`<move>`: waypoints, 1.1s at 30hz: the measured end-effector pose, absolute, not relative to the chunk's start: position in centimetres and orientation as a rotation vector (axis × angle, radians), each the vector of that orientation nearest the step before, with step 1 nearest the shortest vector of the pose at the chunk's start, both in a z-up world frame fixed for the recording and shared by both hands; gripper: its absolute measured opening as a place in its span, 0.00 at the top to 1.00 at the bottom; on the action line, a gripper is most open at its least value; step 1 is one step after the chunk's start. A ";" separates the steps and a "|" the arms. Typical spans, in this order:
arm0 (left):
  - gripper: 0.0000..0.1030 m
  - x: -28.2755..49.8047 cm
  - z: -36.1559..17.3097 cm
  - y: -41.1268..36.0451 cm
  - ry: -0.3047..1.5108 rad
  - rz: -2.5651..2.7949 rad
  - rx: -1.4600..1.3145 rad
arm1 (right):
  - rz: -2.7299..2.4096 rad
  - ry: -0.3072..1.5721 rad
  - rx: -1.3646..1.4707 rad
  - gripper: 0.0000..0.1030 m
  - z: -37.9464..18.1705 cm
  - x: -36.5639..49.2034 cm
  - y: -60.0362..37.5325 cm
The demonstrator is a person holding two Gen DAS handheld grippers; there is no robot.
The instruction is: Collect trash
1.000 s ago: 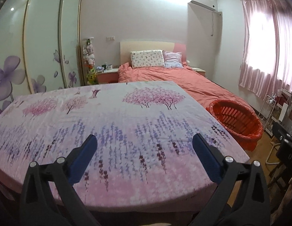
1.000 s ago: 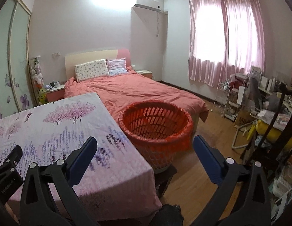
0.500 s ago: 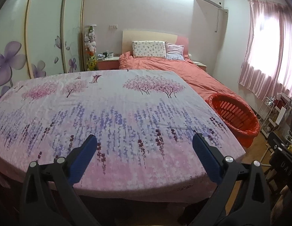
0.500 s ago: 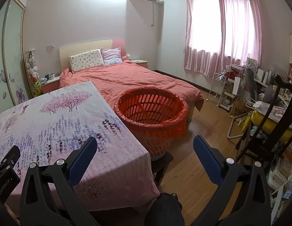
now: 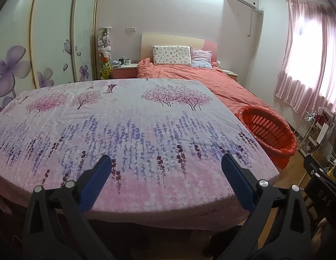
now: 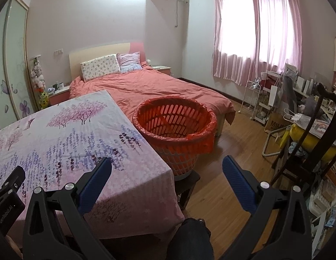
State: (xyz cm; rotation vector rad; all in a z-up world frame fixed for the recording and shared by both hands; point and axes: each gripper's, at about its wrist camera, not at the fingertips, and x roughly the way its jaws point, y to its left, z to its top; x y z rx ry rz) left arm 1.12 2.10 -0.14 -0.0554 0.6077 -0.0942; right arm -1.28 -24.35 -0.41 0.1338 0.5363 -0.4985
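A red slatted basket point(image 6: 175, 127) lined with a red bag stands on a low dark stool beside the table's right edge; the left wrist view shows the basket point(image 5: 268, 131) at the right. No trash shows on the flowered tablecloth point(image 5: 133, 130). My left gripper point(image 5: 165, 162) hangs open over the table's near edge with nothing between its blue pads. My right gripper point(image 6: 168, 164) is open too, empty, above the table's right corner and short of the basket.
A bed with a coral cover point(image 6: 159, 86) lies beyond the table. Flower-printed wardrobe doors point(image 5: 48, 43) line the left wall. A cluttered desk, a dark chair point(image 6: 315, 138) and a white rack point(image 6: 252, 99) crowd the right side under the pink curtain. Wooden floor point(image 6: 233, 151) lies between them.
Both grippers have drawn back and slightly down from the table, so its near edge and the stool under the basket now show. Both stay open and empty.
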 end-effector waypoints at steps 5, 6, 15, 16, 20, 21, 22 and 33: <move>0.04 0.9 -0.2 2.2 0.614 -0.093 -0.060 | -0.490 0.545 0.139 0.02 -0.6 -1.4 -24.3; 0.04 0.8 -0.2 2.2 0.615 -0.093 -0.062 | -0.490 0.544 0.138 0.02 -0.5 -1.5 -24.3; 0.04 0.3 0.1 2.0 0.607 -0.096 -0.066 | -0.489 0.538 0.139 0.02 -0.4 -1.7 -24.3; 0.04 0.2 0.2 2.0 0.605 -0.095 -0.066 | -0.488 0.536 0.139 0.02 -0.4 -1.8 -24.3; 0.04 -0.2 0.4 1.9 0.594 -0.093 -0.065 | -0.486 0.532 0.140 0.02 -0.3 -1.9 -24.3; 0.04 -0.3 0.5 1.8 0.592 -0.093 -0.064 | -0.484 0.530 0.140 0.02 -0.2 -2.0 -24.3; 0.04 -0.3 0.6 1.8 0.590 -0.093 -0.064 | -0.484 0.530 0.140 0.02 -0.2 -2.0 -24.4; 0.04 -0.7 1.0 1.1 0.569 -0.043 -0.002 | -0.480 0.528 0.141 0.02 -0.1 -2.2 -24.3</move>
